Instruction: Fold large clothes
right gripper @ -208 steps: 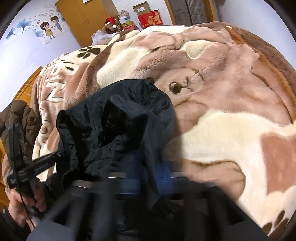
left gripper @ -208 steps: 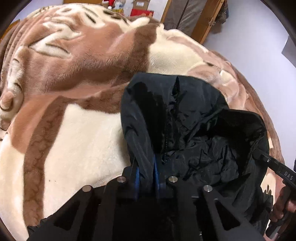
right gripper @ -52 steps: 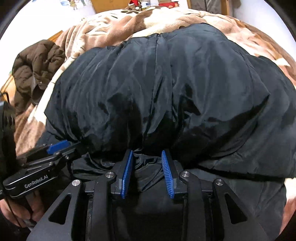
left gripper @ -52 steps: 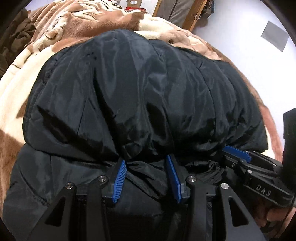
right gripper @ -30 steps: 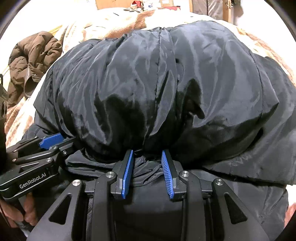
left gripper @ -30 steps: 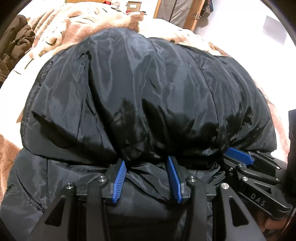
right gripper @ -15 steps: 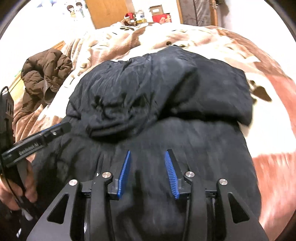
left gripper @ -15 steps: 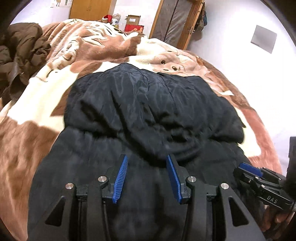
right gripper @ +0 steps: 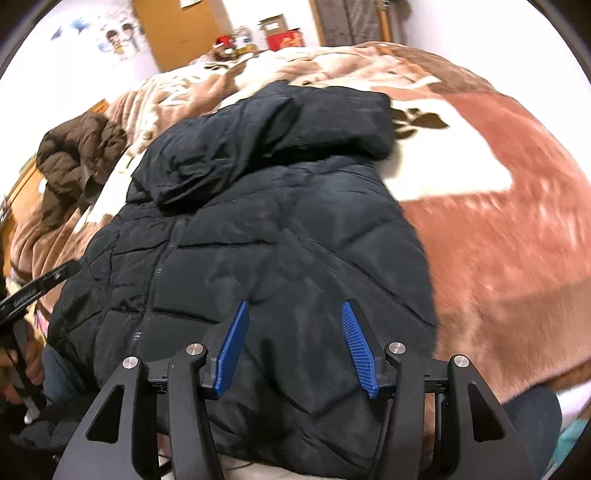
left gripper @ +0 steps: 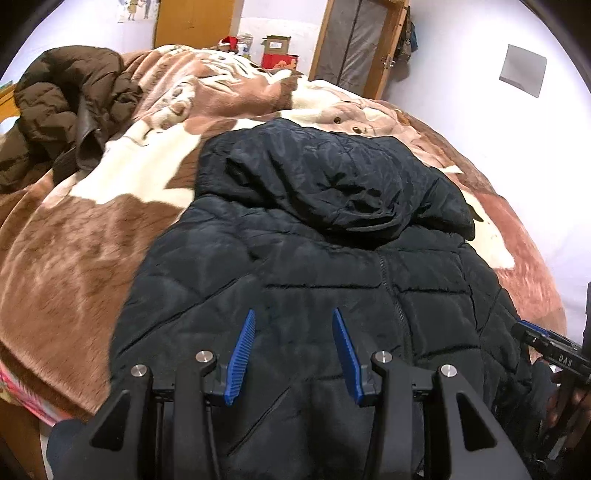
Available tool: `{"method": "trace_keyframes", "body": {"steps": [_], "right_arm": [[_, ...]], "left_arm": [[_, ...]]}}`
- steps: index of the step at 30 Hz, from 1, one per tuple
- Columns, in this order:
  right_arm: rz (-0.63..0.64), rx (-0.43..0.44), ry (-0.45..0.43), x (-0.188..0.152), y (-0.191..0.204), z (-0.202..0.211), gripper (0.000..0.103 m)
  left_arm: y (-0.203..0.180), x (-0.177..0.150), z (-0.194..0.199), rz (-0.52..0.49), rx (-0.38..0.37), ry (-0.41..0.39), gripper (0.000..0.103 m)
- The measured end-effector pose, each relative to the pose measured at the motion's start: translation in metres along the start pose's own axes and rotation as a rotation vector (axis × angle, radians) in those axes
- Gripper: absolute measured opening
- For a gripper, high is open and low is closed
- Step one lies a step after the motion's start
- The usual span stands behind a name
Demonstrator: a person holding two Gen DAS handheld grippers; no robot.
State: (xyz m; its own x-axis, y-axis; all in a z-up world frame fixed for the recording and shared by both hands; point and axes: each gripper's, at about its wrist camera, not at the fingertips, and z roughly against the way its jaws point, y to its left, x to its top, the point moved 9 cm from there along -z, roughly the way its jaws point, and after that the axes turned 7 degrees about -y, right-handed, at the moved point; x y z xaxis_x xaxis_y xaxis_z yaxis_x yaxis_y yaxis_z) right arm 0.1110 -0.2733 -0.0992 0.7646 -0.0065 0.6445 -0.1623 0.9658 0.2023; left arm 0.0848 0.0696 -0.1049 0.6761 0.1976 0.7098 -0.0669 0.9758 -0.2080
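Nearest to me, the left gripper (left gripper: 291,349) hangs above the lower body of the black puffer jacket (left gripper: 332,258); its blue fingers (left gripper: 242,354) stand apart with nothing pinched between them, only quilted cloth showing below. Over on the right gripper (right gripper: 295,349) the jaws are opening, blue fingers (right gripper: 356,349) spread, and no fabric sits between them either; the jacket's right panel lies underneath.

The jacket is spread on the bed, zip (right gripper: 162,266) running up its middle, hood (left gripper: 332,177) lying on top of the shoulders at the far end. Its near hem hangs toward me over the bed's edge.

From the left wrist I catch the right gripper's tip at the frame's right border, beside the jacket's side. From the right wrist I see the left gripper's black handle (right gripper: 33,291) and a hand (right gripper: 18,373) low at the left border. This view is somewhat blurred on the right.

The brown-and-cream blanket (left gripper: 74,240) lies open on both sides of the jacket. Farther left, a brown coat (left gripper: 62,107) is heaped up well apart from it. Beyond, boxes (left gripper: 277,53) and a wooden door (left gripper: 192,22) stand at the far wall.
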Motion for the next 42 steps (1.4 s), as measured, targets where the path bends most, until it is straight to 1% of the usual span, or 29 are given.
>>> {"method": "trace_keyframes", "body": {"steps": [2, 4, 6, 10, 11, 15, 18, 21, 23, 25, 27, 28, 30, 32, 33, 34, 35, 36, 37, 38, 39, 40, 41, 42], "right_arm": [[-0.029, -0.011, -0.011, -0.002, -0.011, 0.004, 0.053], [-0.046, -0.021, -0.017, -0.002, -0.020, 0.007, 0.053], [-0.073, -0.037, -0.023, -0.001, -0.031, 0.008, 0.054], [-0.129, -0.061, -0.028, 0.000, -0.055, 0.007, 0.055], [-0.153, -0.067, -0.019, -0.001, -0.063, 0.005, 0.055], [-0.250, -0.072, 0.022, -0.011, -0.083, -0.003, 0.056], [-0.296, -0.049, 0.068, -0.022, -0.087, -0.011, 0.064], [-0.312, -0.008, 0.106, -0.030, -0.081, -0.017, 0.065], [-0.311, 0.016, 0.129, -0.034, -0.076, -0.019, 0.065], [-0.304, 0.072, 0.171, -0.041, -0.065, -0.020, 0.065], [-0.289, 0.132, 0.232, -0.056, -0.050, -0.020, 0.065], [-0.272, 0.134, 0.249, -0.062, -0.045, -0.020, 0.065], [-0.237, 0.113, 0.248, -0.066, -0.040, -0.019, 0.065], [-0.244, 0.111, 0.252, -0.066, -0.041, -0.020, 0.065], [-0.253, 0.111, 0.257, -0.067, -0.042, -0.021, 0.064], [-0.254, 0.109, 0.257, -0.067, -0.042, -0.022, 0.059], [-0.255, 0.106, 0.255, -0.067, -0.042, -0.023, 0.056], [-0.256, 0.106, 0.251, -0.066, -0.041, -0.023, 0.049], [-0.256, 0.106, 0.244, -0.065, -0.041, -0.022, 0.042], [-0.256, 0.110, 0.236, -0.063, -0.040, -0.020, 0.037], [-0.258, 0.115, 0.229, -0.061, -0.040, -0.018, 0.028], [-0.264, 0.120, 0.219, -0.057, -0.037, -0.016, 0.022], [-0.272, 0.131, 0.205, -0.052, -0.035, -0.011, 0.020], [-0.278, 0.147, 0.184, -0.045, -0.033, -0.004, 0.017]], "left_arm": [[0.010, -0.002, 0.004, 0.011, 0.010, -0.002, 0.046], [0.021, -0.004, 0.007, 0.012, 0.035, -0.004, 0.047], [0.036, -0.004, 0.010, 0.013, 0.070, -0.010, 0.058], [0.067, -0.001, 0.012, 0.031, 0.128, -0.024, 0.062], [0.075, -0.001, 0.009, 0.034, 0.140, -0.017, 0.064], [0.099, -0.011, -0.002, 0.045, 0.173, 0.026, 0.064], [0.111, -0.025, -0.014, 0.082, 0.165, 0.073, 0.064], [0.117, -0.036, -0.019, 0.114, 0.159, 0.093, 0.069], [0.116, -0.042, -0.020, 0.135, 0.143, 0.109, 0.069], [0.111, -0.047, -0.020, 0.153, 0.115, 0.125, 0.069], [0.100, -0.055, -0.019, 0.149, 0.074, 0.151, 0.069], [0.095, -0.058, -0.019, 0.142, 0.064, 0.162, 0.069], [0.088, -0.063, -0.019, 0.123, 0.060, 0.173, 0.071], [0.087, -0.063, -0.021, 0.123, 0.063, 0.182, 0.071], [0.088, -0.064, -0.023, 0.135, 0.061, 0.189, 0.071], [0.089, -0.065, -0.025, 0.143, 0.062, 0.201, 0.071], [0.090, -0.067, -0.028, 0.149, 0.065, 0.213, 0.071], [0.091, -0.068, -0.029, 0.154, 0.070, 0.219, 0.071], [0.090, -0.068, -0.029, 0.152, 0.074, 0.220, 0.069], [0.088, -0.067, -0.028, 0.142, 0.072, 0.217, 0.061], [0.085, -0.066, -0.026, 0.132, 0.067, 0.214, 0.052], [0.083, -0.064, -0.025, 0.123, 0.067, 0.210, 0.047], [0.080, -0.061, -0.021, 0.113, 0.065, 0.204, 0.036], [0.077, -0.055, -0.017, 0.113, 0.059, 0.193, 0.027]]}}
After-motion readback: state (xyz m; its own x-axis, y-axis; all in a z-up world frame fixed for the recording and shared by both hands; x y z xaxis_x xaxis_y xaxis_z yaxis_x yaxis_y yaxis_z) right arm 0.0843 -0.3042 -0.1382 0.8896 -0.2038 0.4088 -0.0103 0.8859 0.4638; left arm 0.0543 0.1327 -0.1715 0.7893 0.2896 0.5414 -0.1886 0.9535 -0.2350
